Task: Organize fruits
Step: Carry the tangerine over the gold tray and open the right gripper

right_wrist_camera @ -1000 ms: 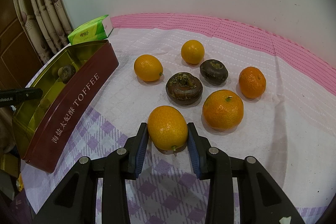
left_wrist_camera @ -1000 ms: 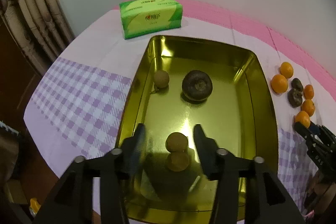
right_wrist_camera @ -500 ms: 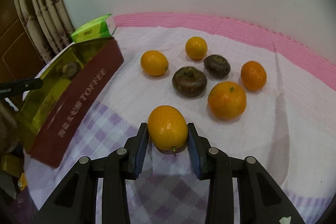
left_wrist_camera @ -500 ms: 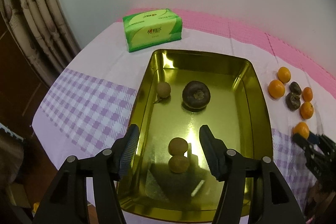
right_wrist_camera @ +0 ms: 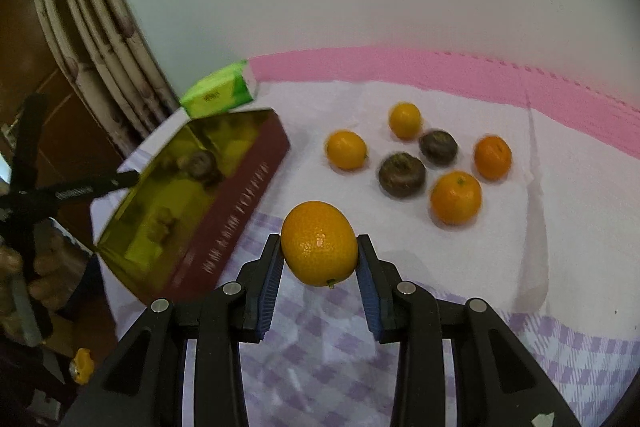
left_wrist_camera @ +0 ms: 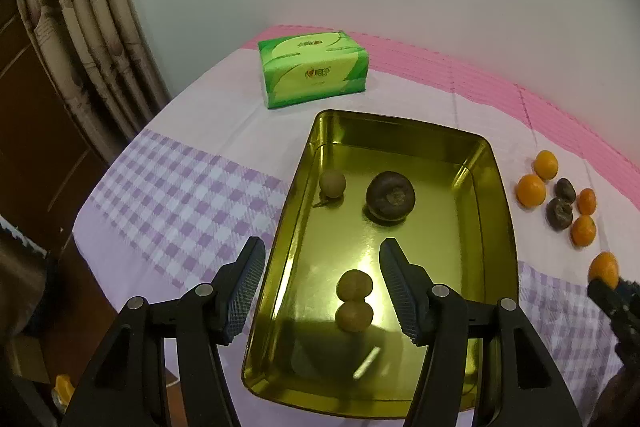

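Checked cloth now shows beneath the orange fruit [right_wrist_camera: 319, 243], lifted clear, clenched in the right gripper [right_wrist_camera: 319, 259]; left gripper [left_wrist_camera: 322, 287] hangs released over the gold tin [left_wrist_camera: 498, 187], its likely destination

tin [left_wrist_camera: 496, 187]: glossy gold metal inside | tablecloth [left_wrist_camera: 180, 195]: matt woven cloth | orange [right_wrist_camera: 319, 243]: shiny dimpled peel | tissue pack [left_wrist_camera: 314, 69]: glossy plastic wrap

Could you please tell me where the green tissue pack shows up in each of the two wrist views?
Left wrist: tissue pack upper centre, just beyond the far end of the gold tin.
Right wrist: tissue pack left of centre, blurred, behind the tin's far corner.
Shared landmark: the tin.
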A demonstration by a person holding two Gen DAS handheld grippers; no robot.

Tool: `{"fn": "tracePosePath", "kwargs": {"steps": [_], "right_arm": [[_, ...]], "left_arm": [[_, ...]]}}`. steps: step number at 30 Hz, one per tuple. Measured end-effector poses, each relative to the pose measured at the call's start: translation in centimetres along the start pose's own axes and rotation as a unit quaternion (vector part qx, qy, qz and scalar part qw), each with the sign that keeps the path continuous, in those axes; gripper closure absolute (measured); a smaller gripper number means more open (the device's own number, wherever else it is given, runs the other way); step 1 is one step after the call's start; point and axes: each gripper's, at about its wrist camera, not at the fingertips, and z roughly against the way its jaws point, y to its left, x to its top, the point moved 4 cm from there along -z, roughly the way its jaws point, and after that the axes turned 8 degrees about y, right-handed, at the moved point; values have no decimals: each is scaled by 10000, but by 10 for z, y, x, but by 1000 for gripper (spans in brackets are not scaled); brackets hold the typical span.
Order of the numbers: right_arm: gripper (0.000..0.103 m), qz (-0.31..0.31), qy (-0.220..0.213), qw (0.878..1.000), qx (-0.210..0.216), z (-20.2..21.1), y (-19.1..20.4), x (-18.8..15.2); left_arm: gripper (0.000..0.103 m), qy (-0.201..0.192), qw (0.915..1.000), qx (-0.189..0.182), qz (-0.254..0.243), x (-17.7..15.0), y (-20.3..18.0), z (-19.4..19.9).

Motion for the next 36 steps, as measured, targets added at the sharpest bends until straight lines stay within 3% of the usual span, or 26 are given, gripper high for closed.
{"fn": "tracePosePath", "kwargs": {"steps": [10,18,36], "right_arm": [[70,611,-74,9973,398,-1,62,38],[70,1035,67,9930,558,-21,99,57],[69,1008,701,9906,611,-88,116,58]], "left_arm": [[43,-19,9995,248,209,1,12,1],[43,24,9965,425,724,4,37,-2],[43,233,9927,645,992,2,50,-12]]}}
